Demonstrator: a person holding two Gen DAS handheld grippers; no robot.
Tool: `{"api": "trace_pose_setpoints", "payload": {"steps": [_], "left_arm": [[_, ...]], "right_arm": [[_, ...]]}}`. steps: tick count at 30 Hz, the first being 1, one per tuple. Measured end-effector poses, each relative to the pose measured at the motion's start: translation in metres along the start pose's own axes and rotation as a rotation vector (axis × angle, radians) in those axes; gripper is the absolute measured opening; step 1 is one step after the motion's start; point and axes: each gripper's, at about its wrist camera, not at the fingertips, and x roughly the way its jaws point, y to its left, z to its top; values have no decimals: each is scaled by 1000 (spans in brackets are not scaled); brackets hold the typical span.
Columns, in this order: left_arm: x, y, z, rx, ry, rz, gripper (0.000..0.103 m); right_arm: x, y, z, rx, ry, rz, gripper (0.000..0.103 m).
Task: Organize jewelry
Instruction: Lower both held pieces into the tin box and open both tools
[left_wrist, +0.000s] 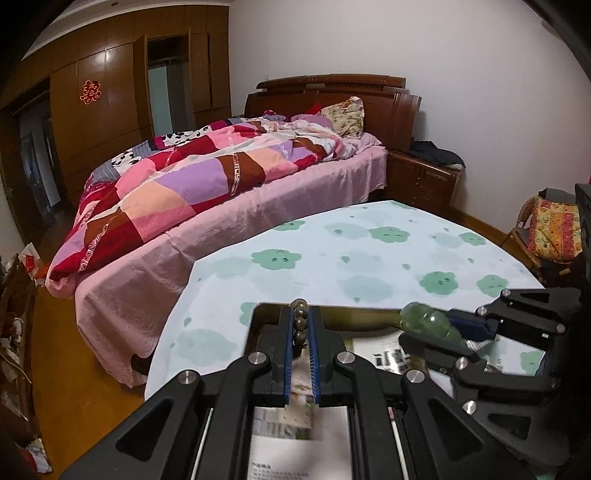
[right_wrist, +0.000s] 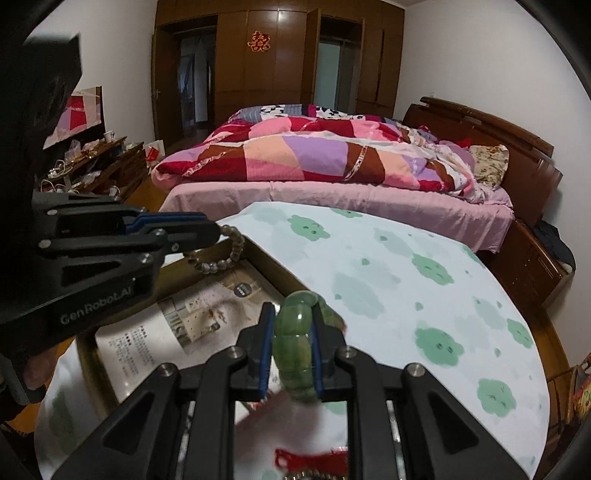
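Note:
My left gripper (left_wrist: 300, 321) is shut on a brown bead bracelet (left_wrist: 299, 324) and holds it above an open box (left_wrist: 369, 318) lined with printed paper. From the right wrist view the bracelet (right_wrist: 225, 251) hangs as a loop from the left gripper (right_wrist: 218, 232) over the box (right_wrist: 266, 264). My right gripper (right_wrist: 293, 325) is shut on a green jade bead bracelet (right_wrist: 295, 343), held above the box's right side. In the left wrist view the right gripper (left_wrist: 461, 332) holds the green beads (left_wrist: 430, 322) to the right.
The box sits on a round table with a pale cloth printed with green clouds (right_wrist: 424, 295). A bed with a patchwork quilt (left_wrist: 207, 177) stands behind. A red tassel item (right_wrist: 310, 459) lies near the table's front edge. A wicker chair (left_wrist: 546, 236) stands at the right.

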Motion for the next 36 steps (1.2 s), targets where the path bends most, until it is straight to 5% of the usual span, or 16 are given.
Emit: {"api": "trace_pose_setpoints", "payload": {"steps": [10, 18, 20, 22, 24, 36], "left_arm": [[21, 3, -3, 15, 52, 19, 7], [22, -1, -5, 29, 69, 43, 8], [22, -3, -4, 37, 71, 64, 13], [19, -3, -4, 35, 65, 92, 49], [13, -3, -5, 29, 34, 117, 71], [-10, -19, -28, 12, 14, 166, 71]], "right_arm": [[21, 2, -2, 7, 41, 27, 11], [23, 4, 1, 8, 31, 83, 17], [21, 5, 0, 6, 28, 92, 26], [17, 5, 0, 13, 18, 104, 40], [13, 4, 0, 14, 12, 101, 41], [-34, -50, -36, 148, 29, 1, 54]]}}
